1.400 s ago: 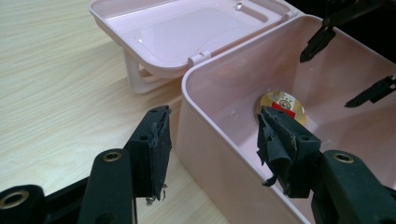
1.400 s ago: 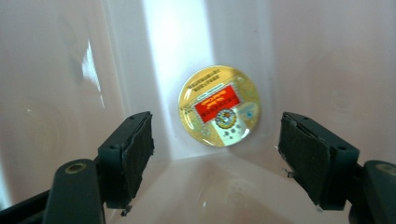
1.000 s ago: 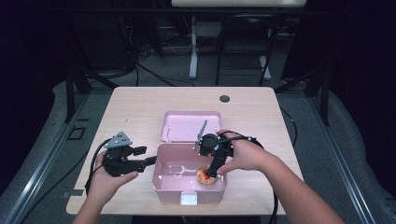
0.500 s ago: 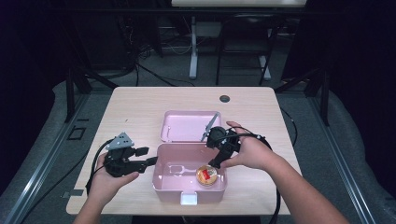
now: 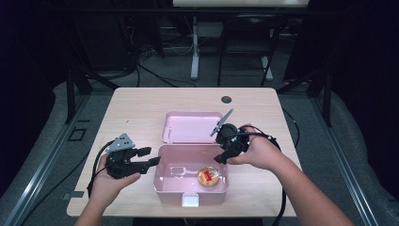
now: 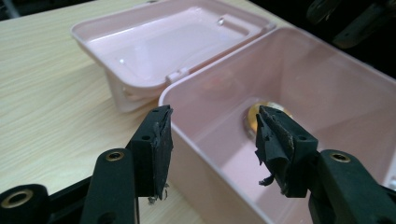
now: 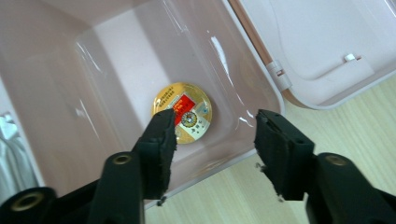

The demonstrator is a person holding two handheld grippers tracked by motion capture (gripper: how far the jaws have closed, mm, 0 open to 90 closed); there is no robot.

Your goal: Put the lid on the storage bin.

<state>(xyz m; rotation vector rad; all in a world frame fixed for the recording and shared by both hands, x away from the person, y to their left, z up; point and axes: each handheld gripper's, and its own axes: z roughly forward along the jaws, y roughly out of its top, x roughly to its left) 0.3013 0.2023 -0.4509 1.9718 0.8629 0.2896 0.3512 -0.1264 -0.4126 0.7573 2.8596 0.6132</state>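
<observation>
Pink box (image 5: 165, 187) lies open on the table (image 5: 141, 108) — the gold tin (image 5: 207, 176) rests inside it. Right gripper (image 5: 222, 157), jaws just closing and empty, hovers above; left gripper (image 6: 212, 128) gapes astride the wall.

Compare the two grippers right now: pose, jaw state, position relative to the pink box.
The left gripper lies roughly level at the pink box's left wall, its jaws straddling that rim; the right gripper angles down over the box's right rim, above the round gold tin lying inside. The left gripper's jaws stand wide and steady; the right gripper's jaws have just been closing, part-open with nothing between them. Shared: both are black, hand-held, and hold nothing.
</observation>
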